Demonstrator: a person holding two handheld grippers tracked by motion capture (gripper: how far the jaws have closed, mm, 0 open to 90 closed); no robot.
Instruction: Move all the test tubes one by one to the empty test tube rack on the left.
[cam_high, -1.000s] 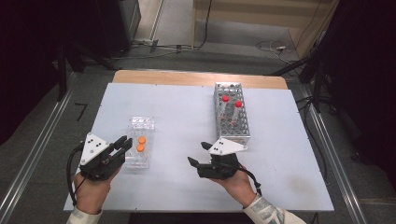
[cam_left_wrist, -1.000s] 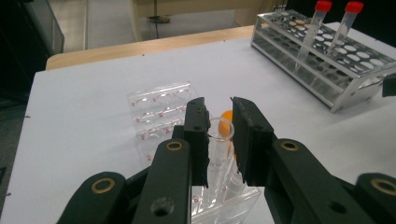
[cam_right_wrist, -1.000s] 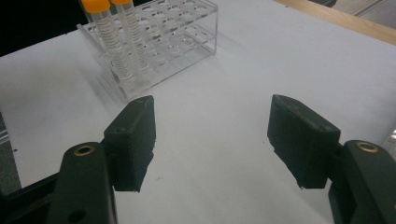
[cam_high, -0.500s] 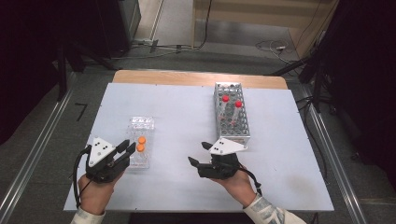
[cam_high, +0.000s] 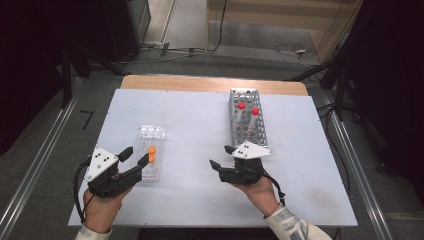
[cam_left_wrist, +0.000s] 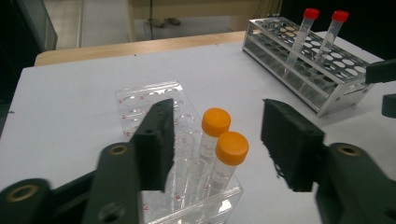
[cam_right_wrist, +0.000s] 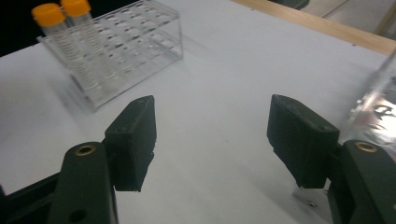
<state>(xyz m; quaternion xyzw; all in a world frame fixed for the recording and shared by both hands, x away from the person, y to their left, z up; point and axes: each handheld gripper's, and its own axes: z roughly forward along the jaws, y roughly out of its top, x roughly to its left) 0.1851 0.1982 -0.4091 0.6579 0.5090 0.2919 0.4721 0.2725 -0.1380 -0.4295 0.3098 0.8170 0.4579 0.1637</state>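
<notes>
Two orange-capped tubes (cam_left_wrist: 219, 154) stand in a clear plastic rack (cam_left_wrist: 154, 100) on a white worktop (cam_high: 190, 120) edged in pale wood. Two red-capped tubes (cam_left_wrist: 322, 32) rise from a silver metal rack (cam_left_wrist: 322, 88). The left gripper (cam_left_wrist: 215, 144) shows black jaws.

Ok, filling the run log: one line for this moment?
left gripper: jaws just opening around orange-capped tubes | clear rack | right gripper: open, empty
</notes>
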